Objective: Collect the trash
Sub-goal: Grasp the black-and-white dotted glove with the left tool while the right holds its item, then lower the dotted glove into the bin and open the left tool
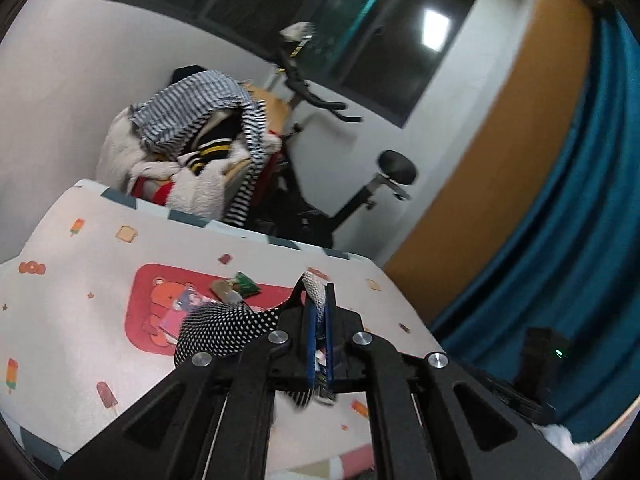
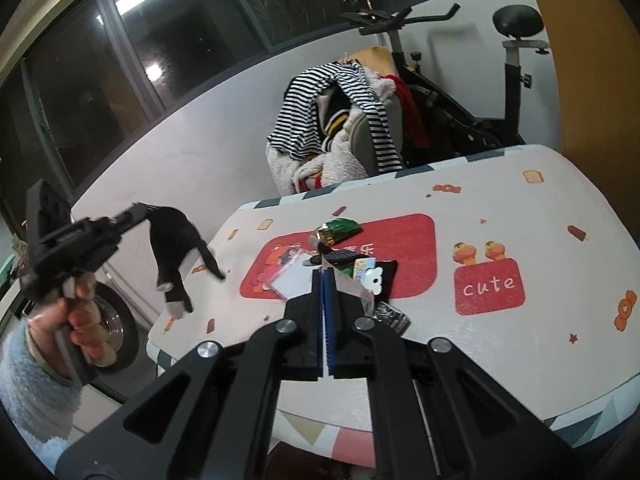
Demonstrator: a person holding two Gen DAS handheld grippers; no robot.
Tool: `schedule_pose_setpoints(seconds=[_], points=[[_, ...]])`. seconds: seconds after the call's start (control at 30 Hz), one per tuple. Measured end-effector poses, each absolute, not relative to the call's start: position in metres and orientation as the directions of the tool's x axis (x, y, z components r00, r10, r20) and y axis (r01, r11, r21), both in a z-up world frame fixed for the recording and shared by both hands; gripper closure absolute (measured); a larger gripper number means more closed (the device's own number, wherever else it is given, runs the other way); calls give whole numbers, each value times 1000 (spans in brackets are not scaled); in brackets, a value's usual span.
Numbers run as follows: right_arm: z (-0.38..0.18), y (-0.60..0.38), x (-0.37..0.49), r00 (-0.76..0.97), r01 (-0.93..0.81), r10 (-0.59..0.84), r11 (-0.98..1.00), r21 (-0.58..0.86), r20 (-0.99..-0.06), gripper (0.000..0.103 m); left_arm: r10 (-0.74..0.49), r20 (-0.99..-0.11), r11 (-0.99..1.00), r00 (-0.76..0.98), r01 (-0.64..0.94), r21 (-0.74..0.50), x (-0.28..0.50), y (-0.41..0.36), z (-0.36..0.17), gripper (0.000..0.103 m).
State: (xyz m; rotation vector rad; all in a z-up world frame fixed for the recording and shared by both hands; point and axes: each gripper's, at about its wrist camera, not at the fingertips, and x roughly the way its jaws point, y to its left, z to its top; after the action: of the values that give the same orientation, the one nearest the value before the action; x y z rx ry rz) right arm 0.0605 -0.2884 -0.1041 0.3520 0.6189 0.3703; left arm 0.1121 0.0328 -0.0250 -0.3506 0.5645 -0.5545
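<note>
My left gripper (image 1: pixel 319 296) is shut on a black sock with white dots (image 1: pixel 224 332), which droops off to the left of the pads, above the table. In the right wrist view the left gripper (image 2: pixel 138 210) is raised beyond the table's left end and the sock (image 2: pixel 172 248) dangles from it. My right gripper (image 2: pixel 324 276) is shut over a small heap of litter: a green wrapper (image 2: pixel 338 228), a gold wrapper (image 2: pixel 326 236), a clear plastic packet (image 2: pixel 352 286) and a dark packet (image 2: pixel 390 314). Whether the clear packet is pinched I cannot tell.
The table (image 2: pixel 520 340) wears a white cartoon cloth with red patches. Behind it stand a chair piled with striped clothes (image 2: pixel 332 120) and an exercise bike (image 2: pixel 460 92). A washing machine (image 2: pixel 116 320) sits at the left; a blue curtain (image 1: pixel 560 240) hangs to the right.
</note>
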Motion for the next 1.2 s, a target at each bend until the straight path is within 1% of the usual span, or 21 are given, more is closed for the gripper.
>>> schedule_pose_setpoints(seconds=[0.23,0.4,0.57,0.83,1.0,1.2], points=[[-91,-279,44,754,-255,447,875,412,-482,98,-640,-439,767,631,485,-420,58,20,-28,99],[-87,-273,30,748,-267,451,876,401,-487,98,-658,-499,753,564,514,-411,29,9,-50,99],[-87,-270,18,740,-270,454,876,399,-496,98,-674,-574,732,465,522,-438,9,-4,-84,99],[-94,-264,3,712,-277,465,875,397,-526,98,-644,-699,726,311,537,-429,-7,-23,-141,99],[-98,-261,-4,702,-281,470,873,399,-535,98,-623,-741,726,250,539,-428,-11,-36,-167,99],[-104,-260,-6,691,-279,474,872,403,-547,98,-589,-777,732,223,554,-396,-14,-48,-184,99]])
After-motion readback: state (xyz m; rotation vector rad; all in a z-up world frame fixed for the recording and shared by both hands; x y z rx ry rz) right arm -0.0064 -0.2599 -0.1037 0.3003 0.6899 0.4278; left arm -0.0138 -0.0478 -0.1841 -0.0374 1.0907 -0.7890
